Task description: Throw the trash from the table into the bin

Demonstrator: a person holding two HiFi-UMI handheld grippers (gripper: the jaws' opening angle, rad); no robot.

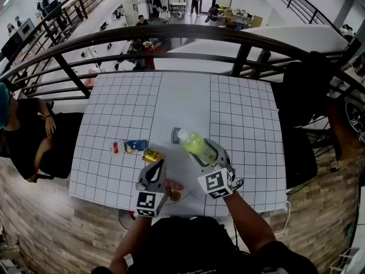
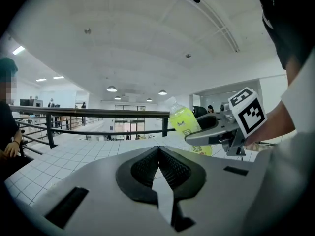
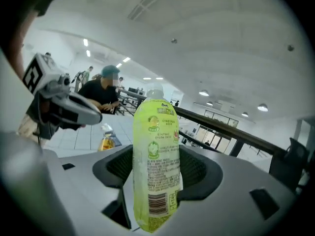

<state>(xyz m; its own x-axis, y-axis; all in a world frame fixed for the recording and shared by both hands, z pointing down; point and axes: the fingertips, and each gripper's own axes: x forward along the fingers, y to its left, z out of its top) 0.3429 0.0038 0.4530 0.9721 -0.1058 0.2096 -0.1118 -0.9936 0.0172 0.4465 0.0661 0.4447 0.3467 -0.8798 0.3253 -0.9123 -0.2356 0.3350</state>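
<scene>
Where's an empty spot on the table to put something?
The far half of the table, between the railing and the green bottle, is bare. So is the right-hand grid beside the bottle. It is crowded toward the near edge, around the blue packet and yellow can.

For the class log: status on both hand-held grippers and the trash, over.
Left hand-held gripper shut, empty. Right hand-held gripper shut on green drink bottle, lifted. Yellow can, blue packet on table. Seated person left of table.

One green bottle (image 1: 198,144), one yellow can (image 1: 151,155), one blue packet (image 1: 136,146), one red-white packet (image 1: 116,148), perhaps one wrapper (image 1: 175,186)
</scene>
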